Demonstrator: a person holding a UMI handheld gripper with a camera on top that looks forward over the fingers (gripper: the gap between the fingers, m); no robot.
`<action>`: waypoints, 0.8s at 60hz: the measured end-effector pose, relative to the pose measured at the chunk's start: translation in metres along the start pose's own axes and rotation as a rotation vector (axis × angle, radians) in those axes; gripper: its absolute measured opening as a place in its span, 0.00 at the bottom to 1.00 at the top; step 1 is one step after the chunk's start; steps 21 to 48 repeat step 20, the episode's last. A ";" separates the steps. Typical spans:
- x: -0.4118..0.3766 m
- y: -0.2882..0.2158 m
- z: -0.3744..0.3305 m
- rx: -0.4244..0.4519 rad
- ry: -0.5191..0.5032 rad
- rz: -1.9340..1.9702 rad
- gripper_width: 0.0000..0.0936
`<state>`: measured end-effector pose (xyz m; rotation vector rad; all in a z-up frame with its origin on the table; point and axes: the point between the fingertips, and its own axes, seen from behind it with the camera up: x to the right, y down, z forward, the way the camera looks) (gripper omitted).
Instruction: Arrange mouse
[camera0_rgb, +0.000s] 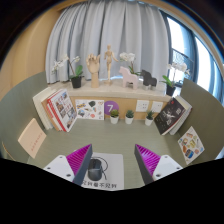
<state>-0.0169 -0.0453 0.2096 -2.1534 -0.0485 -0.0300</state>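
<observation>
Gripper view shows the mouse (82, 167) lying on a pale mouse mat (100, 172) on the bench (110, 135), near you, just inside the left pad and not centred between the fingers. Your hand-held gripper (111, 163) is released, fingers spread wide, the right one well clear. Close now and you would likely shove the mouse sideways, or pinch only its edge so it slips. You hold the gripper low and level, pointing toward the far books (60, 108) and small plant pots (130, 116).
</observation>
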 end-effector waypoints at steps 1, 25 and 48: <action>0.000 0.000 -0.002 0.001 0.000 -0.002 0.91; 0.009 0.014 -0.011 -0.024 0.019 0.000 0.91; 0.009 0.014 -0.011 -0.024 0.019 0.000 0.91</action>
